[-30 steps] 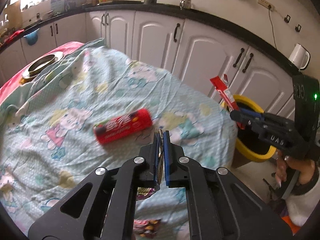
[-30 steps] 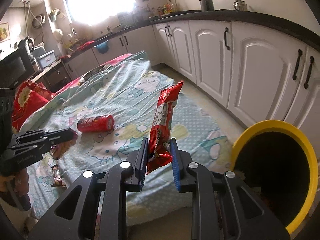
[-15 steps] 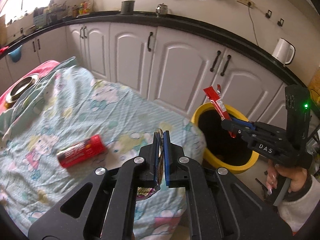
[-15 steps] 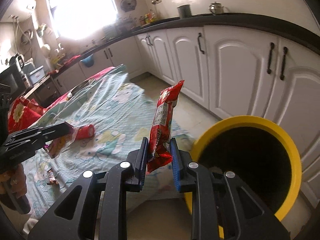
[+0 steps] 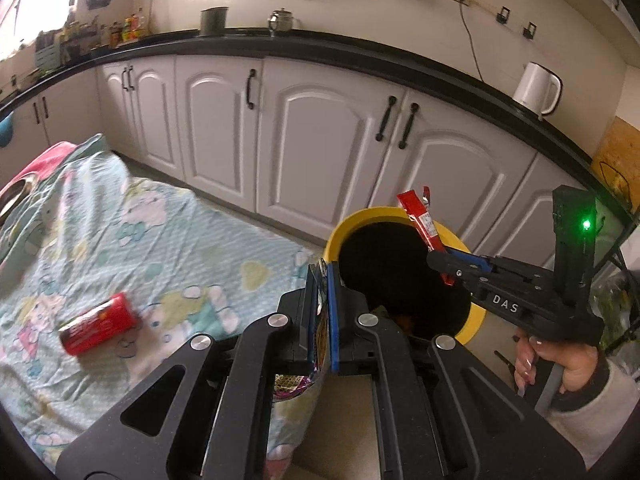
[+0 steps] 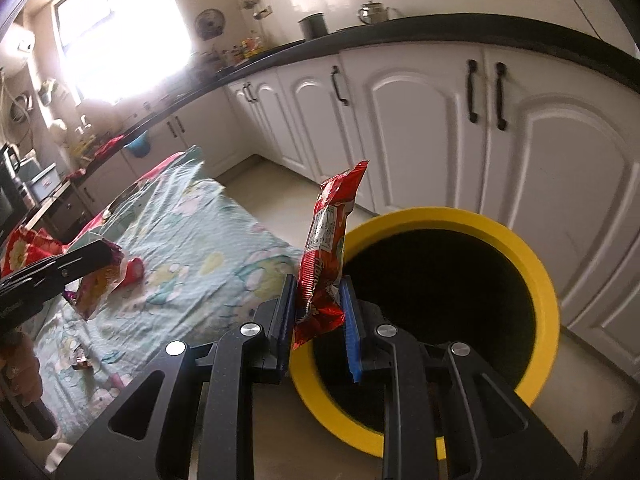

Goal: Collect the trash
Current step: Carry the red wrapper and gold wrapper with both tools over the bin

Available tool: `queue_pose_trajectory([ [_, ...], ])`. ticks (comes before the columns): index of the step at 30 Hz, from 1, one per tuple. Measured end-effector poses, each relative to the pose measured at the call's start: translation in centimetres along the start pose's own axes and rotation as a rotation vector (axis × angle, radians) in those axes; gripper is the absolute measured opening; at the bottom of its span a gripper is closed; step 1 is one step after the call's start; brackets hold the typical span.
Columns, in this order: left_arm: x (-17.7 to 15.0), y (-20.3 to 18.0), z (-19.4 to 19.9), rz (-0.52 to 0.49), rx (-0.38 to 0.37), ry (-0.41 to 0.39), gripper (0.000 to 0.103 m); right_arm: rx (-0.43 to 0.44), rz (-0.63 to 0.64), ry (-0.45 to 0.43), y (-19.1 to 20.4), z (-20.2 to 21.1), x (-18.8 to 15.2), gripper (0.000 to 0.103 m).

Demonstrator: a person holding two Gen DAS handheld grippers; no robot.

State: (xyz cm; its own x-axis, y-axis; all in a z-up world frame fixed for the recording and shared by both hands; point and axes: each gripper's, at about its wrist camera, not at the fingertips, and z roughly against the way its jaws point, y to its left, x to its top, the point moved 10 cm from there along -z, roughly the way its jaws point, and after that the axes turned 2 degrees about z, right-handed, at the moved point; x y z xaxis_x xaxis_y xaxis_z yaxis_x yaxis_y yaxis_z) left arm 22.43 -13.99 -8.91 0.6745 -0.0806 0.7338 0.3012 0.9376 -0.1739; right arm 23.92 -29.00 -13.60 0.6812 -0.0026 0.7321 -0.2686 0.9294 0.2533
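Between the blue pads of your right tool [image 6: 318, 312] a red snack packet [image 6: 326, 248] stands pinched upright, just over the near rim of the yellow bin [image 6: 536, 268]. Your left tool [image 5: 320, 312] is pressed together on a crumpled wrapper [image 5: 298, 384] beside that bin. Farther out, a red can [image 5: 98, 324] lies on the table's patterned cloth [image 5: 160, 240]. Inside, the bin looks dark.

White kettle [image 5: 535, 87] on black countertop [image 5: 360, 50] above white cabinets [image 5: 320, 148].

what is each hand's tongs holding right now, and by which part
Right tongs pinch the red snack packet by its lower end. Left tongs are shut on a flat crumpled wrapper, edge-on.
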Motion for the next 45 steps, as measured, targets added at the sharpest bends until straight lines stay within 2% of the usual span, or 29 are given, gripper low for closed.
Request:
queue_pose_trajectory([
  [24, -1.1, -7.8, -5.5, -0.082, -0.120, 0.079, 0.002, -0.083, -0.137, 0.011, -6.9, 1.8, -3.8, 0.021],
  [45, -1.5, -9.8, -11.1, -0.076, -0.163, 0.163, 0.002, -0.105, -0.197, 0.038, -9.4, 1.6, -5.1, 0.022],
])
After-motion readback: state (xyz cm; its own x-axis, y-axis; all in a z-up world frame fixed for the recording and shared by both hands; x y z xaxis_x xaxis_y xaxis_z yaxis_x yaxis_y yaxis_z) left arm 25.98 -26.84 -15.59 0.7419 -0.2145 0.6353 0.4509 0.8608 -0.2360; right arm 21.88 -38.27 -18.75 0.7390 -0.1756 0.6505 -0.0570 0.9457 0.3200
